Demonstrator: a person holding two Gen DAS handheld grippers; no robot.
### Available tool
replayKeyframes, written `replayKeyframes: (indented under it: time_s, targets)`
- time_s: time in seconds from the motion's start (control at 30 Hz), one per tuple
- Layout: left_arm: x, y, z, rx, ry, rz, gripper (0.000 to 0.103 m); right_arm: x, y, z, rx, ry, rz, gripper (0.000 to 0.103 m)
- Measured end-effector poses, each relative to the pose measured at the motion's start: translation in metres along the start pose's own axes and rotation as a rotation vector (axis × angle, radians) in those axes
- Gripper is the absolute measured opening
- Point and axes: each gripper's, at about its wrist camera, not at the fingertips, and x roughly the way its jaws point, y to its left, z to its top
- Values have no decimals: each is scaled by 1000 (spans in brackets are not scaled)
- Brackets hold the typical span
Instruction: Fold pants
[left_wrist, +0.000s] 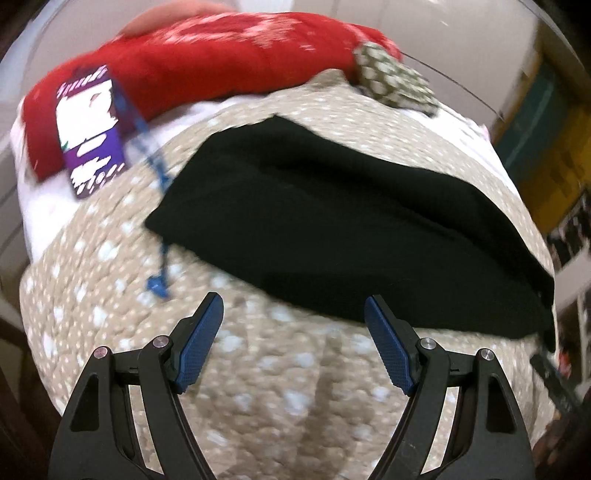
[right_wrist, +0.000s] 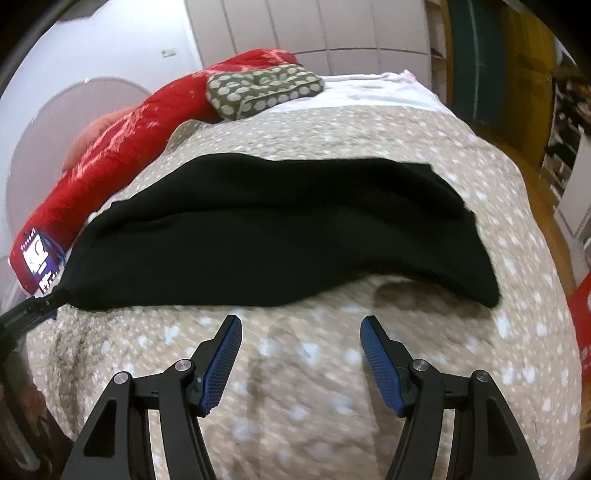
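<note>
Black pants (right_wrist: 280, 229) lie across a bed (right_wrist: 369, 369) with a beige spotted cover, already doubled into a long band with a soft ridge along the middle. Both grippers hover over bare cover on the near side of the band, not touching it. Left gripper (left_wrist: 293, 325): jaws spread, nothing held. Right gripper (right_wrist: 301, 339): jaws spread, nothing held.

Risks, as judged:
- Soft cover under thin fabric; a low pinch could catch the cover with the pants and drag both.
- Layers are stacked; pinching only the top one would peel the fold open.
- A blue cord (left_wrist: 160, 236) from the tagged red cushion (left_wrist: 207, 62) runs beside the left end of the band and could snag the left gripper.
- Uneven lift by the two grippers would skew the next fold.
</note>
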Motion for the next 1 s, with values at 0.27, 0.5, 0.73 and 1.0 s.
replayKeyframes:
  time_s: [0.27,0.5,0.73,1.0]
  targets:
    - [30,12,11,-119,50,-27,80,13,-35,6,178,-12,99,65]
    - [55,-6,33,-98,62,-28,70,48,-56,41,368,-56,201,53]
    - [52,-5,46,-103,81,-79,14,41,-50,49,318,-92,200,5]
    - [-4,-1,29,10,96,-133,12,-49,-29,38,158,-134,199,5]
